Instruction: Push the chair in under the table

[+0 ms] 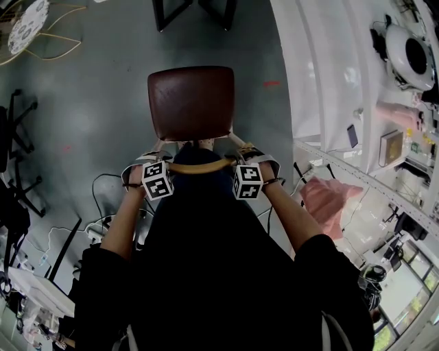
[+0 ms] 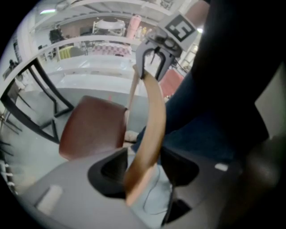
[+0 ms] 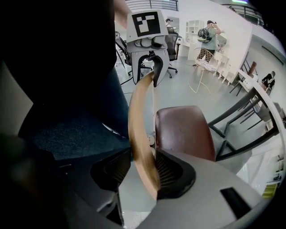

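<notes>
The chair has a dark brown seat (image 1: 191, 103) and a curved wooden back rail (image 1: 199, 166) close in front of the person. My left gripper (image 1: 156, 164) straddles the rail's left end and my right gripper (image 1: 241, 163) its right end, both pointing steeply down. In the right gripper view the rail (image 3: 142, 134) runs between my right gripper's (image 3: 143, 172) jaws, against one pad with a gap at the other. In the left gripper view the rail (image 2: 149, 129) lies between my left gripper's (image 2: 143, 167) jaws, which look slightly wider than it. Black table legs (image 1: 192, 14) stand beyond the seat.
A long white counter (image 1: 322, 82) with equipment runs along the right. A pink cloth (image 1: 328, 199) hangs near my right arm. Cables (image 1: 103, 206) trail over the grey floor at the left, next to black chair bases (image 1: 17, 130). A wire-frame chair (image 1: 31, 27) stands at the far left.
</notes>
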The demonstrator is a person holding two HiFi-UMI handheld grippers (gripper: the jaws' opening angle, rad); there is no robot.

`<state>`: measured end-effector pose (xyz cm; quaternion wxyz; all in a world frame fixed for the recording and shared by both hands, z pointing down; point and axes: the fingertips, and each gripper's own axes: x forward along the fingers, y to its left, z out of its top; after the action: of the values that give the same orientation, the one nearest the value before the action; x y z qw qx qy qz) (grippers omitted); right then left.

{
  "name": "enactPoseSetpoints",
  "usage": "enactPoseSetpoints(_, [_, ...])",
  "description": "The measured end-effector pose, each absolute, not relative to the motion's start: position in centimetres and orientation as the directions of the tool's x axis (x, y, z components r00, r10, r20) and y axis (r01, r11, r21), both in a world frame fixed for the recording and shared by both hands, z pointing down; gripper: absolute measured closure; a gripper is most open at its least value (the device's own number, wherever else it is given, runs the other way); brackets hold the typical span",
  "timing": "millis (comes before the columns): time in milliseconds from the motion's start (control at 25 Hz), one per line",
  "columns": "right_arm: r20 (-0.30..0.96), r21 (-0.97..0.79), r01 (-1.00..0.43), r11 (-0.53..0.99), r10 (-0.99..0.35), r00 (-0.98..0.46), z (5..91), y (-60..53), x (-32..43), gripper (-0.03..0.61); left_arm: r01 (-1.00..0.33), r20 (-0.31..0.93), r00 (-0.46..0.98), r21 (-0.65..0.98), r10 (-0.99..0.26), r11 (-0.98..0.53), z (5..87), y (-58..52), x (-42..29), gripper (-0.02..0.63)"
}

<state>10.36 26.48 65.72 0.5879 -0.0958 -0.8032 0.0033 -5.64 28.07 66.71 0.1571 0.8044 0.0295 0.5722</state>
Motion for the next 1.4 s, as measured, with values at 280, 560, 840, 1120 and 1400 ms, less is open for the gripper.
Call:
enactPoseSetpoints(280, [0.936,-0.086,0.152,0.985,0.132,-0.327,65.2,25.4,9.6,0.413,-0.079,0.939,0.308,0.188,0.155,-0.979,66.9,26.8,-6.7,0.354])
enactPoseSetpoints(560, [0.938,-0.078,0.135,0.988,0.118,-0.325,65.5,23.2,9.3,0.414,-0.100,0.942,0.307,0.172,0.135,-0.980,66.8,24.4,-7.0,0.382])
enactPoseSetpoints(840, [0.943,-0.058,0.111,0.992,0.091,-0.319,65.5,19.9,9.1,0.414,-0.098,0.943,0.311,0.158,0.121,-0.983,67.1,20.7,-7.3,0.388])
enactPoseSetpoints(1120, [0.954,-0.044,0.108,0.993,0.074,-0.292,65.4,17.0,8.5,0.419,-0.082,0.944,0.311,0.140,0.109,-0.987,67.0,17.7,-7.9,0.393])
enactPoseSetpoints(1400, [0.957,-0.048,0.092,0.995,0.073,-0.282,65.3,14.6,7.5,0.420,-0.060,0.948,0.303,0.116,0.093,-0.991,66.8,14.7,-8.9,0.397])
